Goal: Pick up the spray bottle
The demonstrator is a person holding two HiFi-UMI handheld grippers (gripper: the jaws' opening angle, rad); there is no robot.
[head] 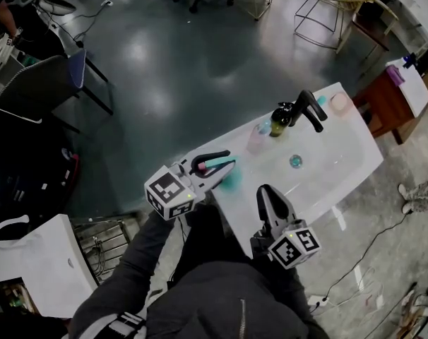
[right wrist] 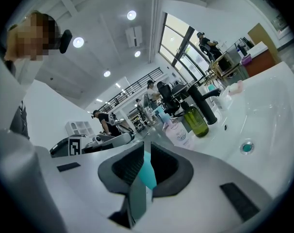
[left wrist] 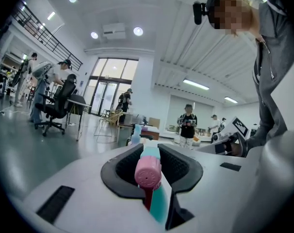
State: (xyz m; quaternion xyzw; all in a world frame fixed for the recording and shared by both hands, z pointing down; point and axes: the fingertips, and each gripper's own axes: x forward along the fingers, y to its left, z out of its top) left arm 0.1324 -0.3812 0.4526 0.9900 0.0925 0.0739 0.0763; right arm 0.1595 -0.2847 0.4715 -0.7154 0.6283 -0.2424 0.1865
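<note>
Pinched in the left gripper (head: 228, 162), at the tabletop's (head: 345, 157) near left edge: the spray bottle (head: 232, 181). Pink head right between the narrowly set jaws, pads pressed on both sides, teal body below. No telling whether lifted or still standing.

Just to the right, near the spray bottle but apart from it, over the near edge: the right gripper (head: 265, 191). Jaws drawn nearly together, gripping nothing (only a teal sliver in the gap, too little to name). Both pointed roughly level, toward the far edge.

Mid-tabletop: a round drain (head: 295, 162). Along the far edge: a black faucet (head: 309, 108), a green bottle (head: 278, 123) touching or just beside it, then a pale pink bottle (head: 256, 140) leftward.
</note>
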